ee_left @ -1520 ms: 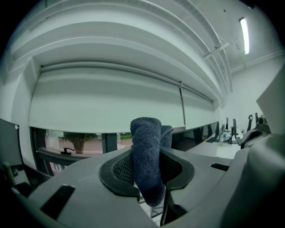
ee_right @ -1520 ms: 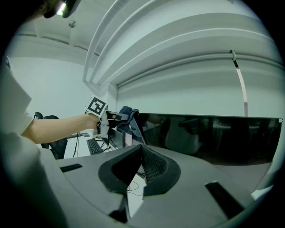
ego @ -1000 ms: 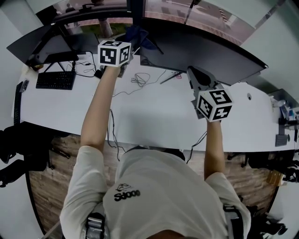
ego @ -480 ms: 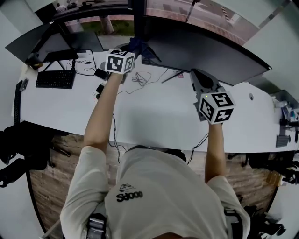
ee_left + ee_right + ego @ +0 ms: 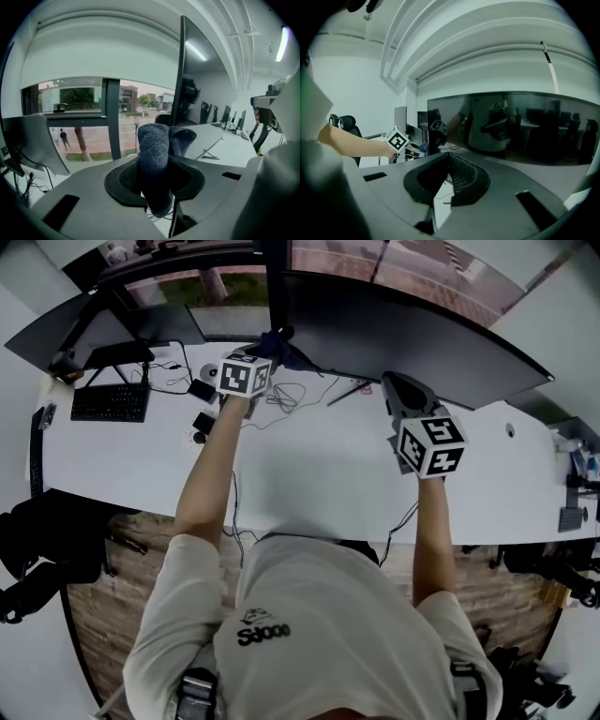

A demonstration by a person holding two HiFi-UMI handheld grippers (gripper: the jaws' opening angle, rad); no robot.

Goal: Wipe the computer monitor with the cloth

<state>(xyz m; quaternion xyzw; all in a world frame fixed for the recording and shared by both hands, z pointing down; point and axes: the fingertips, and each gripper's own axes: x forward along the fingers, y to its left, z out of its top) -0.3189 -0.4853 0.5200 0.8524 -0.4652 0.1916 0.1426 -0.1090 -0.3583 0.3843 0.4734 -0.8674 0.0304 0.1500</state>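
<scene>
A dark blue cloth (image 5: 157, 143) is bunched between the jaws of my left gripper (image 5: 154, 180), which is shut on it. In the head view the cloth (image 5: 279, 341) sits at the left end of the wide dark monitor (image 5: 412, 334). My left gripper (image 5: 262, 354) is just in front of that end. In the left gripper view the monitor (image 5: 180, 70) shows edge-on, right behind the cloth. My right gripper (image 5: 392, 385) hovers over the desk before the monitor's middle, shut and holding nothing. Its view shows the screen (image 5: 511, 126) and its jaws (image 5: 446, 164) close together.
The long white desk (image 5: 309, 474) carries loose cables (image 5: 281, 395), a black keyboard (image 5: 111, 401) and a second monitor (image 5: 56, 329) at the far left. The monitor's stand foot (image 5: 342, 395) rests between the grippers. A window runs behind the desk.
My left gripper has carried the cloth to the right and forward, up to the big monitor's left end. The right gripper has barely shifted.
</scene>
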